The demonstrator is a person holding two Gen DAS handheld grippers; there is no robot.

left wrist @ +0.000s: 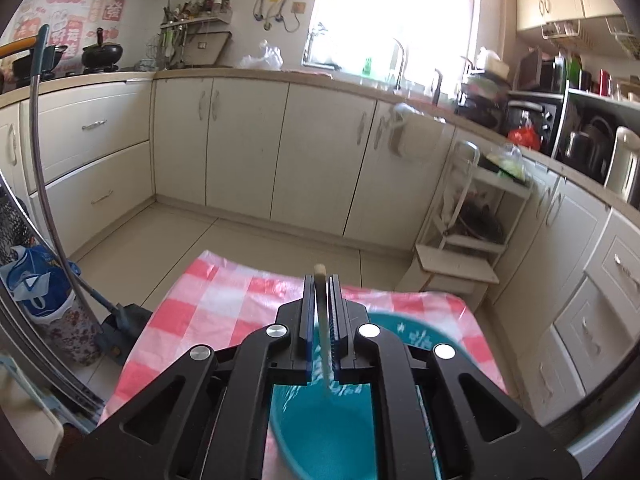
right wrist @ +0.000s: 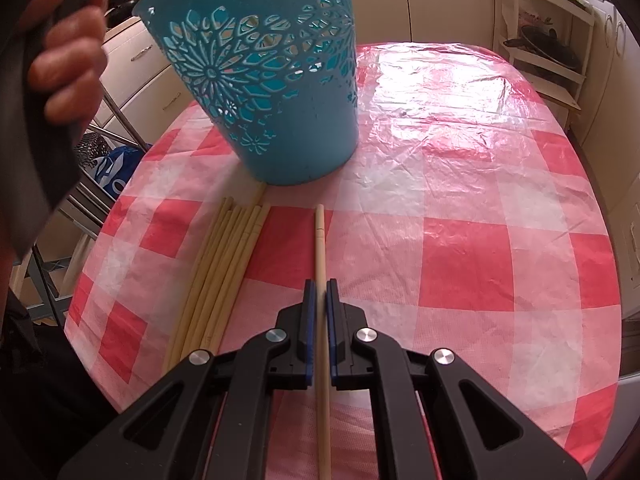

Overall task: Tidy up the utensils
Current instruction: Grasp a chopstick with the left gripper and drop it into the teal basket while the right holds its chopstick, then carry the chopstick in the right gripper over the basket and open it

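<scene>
Lying loose by teal cutout holder (right wrist: 264,80): pale, thin chopsticks (right wrist: 224,264), approx. parallel.

A red-and-white checked plastic cloth (right wrist: 460,208) covers the table, wrinkled and glossy where light strikes it. Cream cabinets (left wrist: 248,140) run along the far walls under a pale counter (left wrist: 224,74). A bright window (left wrist: 392,12) sits above a curved tap (left wrist: 400,60). On the stove at the left stand two black pots (left wrist: 102,54), with red-and-white stickers (left wrist: 68,12) on the wall behind. A wall rack (left wrist: 196,16) holds bottles. A white tiered shelf unit (left wrist: 464,220) stands on the tiled floor (left wrist: 180,240) by the right-hand cabinets, a dark pan on one shelf. A blue-and-white bag (left wrist: 36,284) sits at the left, beside a long-handled dustpan (left wrist: 120,324).
</scene>
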